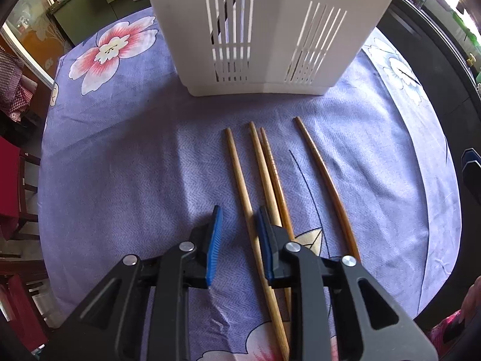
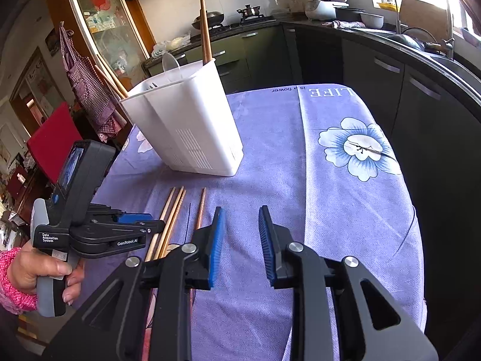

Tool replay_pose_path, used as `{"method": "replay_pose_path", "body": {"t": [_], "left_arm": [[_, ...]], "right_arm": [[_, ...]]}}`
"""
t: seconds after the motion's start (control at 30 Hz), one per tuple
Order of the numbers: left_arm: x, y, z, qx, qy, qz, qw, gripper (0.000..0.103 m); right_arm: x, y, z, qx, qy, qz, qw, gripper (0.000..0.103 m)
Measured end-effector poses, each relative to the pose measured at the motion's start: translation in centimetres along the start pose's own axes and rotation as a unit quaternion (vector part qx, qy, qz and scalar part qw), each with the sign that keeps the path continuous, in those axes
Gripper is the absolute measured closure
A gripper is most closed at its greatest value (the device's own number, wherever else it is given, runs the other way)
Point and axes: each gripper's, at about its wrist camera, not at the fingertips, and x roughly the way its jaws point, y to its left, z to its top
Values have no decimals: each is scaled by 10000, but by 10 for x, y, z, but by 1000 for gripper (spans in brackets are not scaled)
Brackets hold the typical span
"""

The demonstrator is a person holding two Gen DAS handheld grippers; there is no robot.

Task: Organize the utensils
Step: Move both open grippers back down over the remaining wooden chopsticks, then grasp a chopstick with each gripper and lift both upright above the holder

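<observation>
Several wooden chopsticks (image 1: 240, 177) lie side by side on the purple flowered cloth (image 1: 120, 165), pointing toward a white slotted utensil holder (image 1: 255, 39). My left gripper (image 1: 239, 213) is open, low over the cloth, its jaws on either side of the leftmost chopstick. In the right wrist view the holder (image 2: 186, 126) stands at the back left with chopsticks (image 2: 205, 27) and other utensils in it. The loose chopsticks (image 2: 171, 210) lie in front of it. My right gripper (image 2: 240, 213) is open and empty above the cloth, right of the chopsticks. The left gripper (image 2: 132, 225) shows at the left, held by a hand.
The table edge drops off on the right (image 2: 415, 210) beside dark kitchen cabinets (image 2: 421, 96). A red chair (image 2: 51, 141) and a hanging checked apron (image 2: 87, 87) stand to the left. A counter with a stove and cookware (image 2: 240, 15) runs along the back.
</observation>
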Motion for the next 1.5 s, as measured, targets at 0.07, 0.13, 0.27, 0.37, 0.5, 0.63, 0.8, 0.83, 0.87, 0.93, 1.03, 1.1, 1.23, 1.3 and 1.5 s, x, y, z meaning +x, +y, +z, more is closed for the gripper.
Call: {"method": "replay_pose_path", "body": {"t": [0.07, 0.13, 0.27, 0.37, 0.5, 0.63, 0.8, 0.83, 0.87, 0.93, 1.03, 1.1, 1.23, 1.3, 1.5], "left_arm": [[-1, 4, -2, -1, 15, -17, 10000, 91], [-2, 12, -5, -6, 49, -39, 10000, 93], [-3, 27, -12, 28, 65, -3, 10000, 94], [-4, 42, -18, 62, 77, 54, 9999, 94], [-6, 58, -25, 102, 95, 124, 9998, 94], [-6, 72, -28, 23, 87, 113, 9999, 94], [-5, 79, -30, -41, 95, 79, 9999, 94], [-6, 78, -30, -58, 94, 76, 9999, 94], [-6, 77, -30, -59, 93, 78, 9999, 94], [-5, 79, -29, -48, 91, 86, 9999, 94], [-3, 78, -29, -40, 101, 115, 9999, 94], [-2, 72, -27, -37, 121, 108, 9999, 94], [-1, 66, -20, -30, 171, 78, 9998, 95], [-1, 65, -16, 20, 216, 118, 9997, 95], [-1, 56, -9, 53, 251, 146, 9996, 95]], "right_arm": [[9, 7, -1, -110, 115, -2, 9999, 77], [21, 16, -1, -274, 261, -14, 9993, 77], [51, 36, -6, -626, 547, -99, 9965, 77], [73, 50, -9, -836, 761, -153, 9935, 77], [97, 65, -10, -1013, 967, -227, 9899, 77], [113, 75, -10, -1094, 1072, -392, 9874, 77], [124, 84, -12, -1178, 1110, -593, 9850, 77], [125, 84, -11, -1158, 1132, -596, 9850, 77], [125, 84, -11, -1163, 1143, -604, 9848, 77], [126, 87, -13, -1249, 1126, -638, 9837, 79], [130, 90, -10, -1217, 1201, -546, 9838, 88], [131, 89, -8, -1212, 1243, -534, 9834, 95], [133, 84, -2, -1091, 1358, -396, 9839, 96], [132, 79, 1, -1047, 1344, -419, 9845, 96], [105, 74, 14, -947, 1052, -293, 9895, 96]]}}
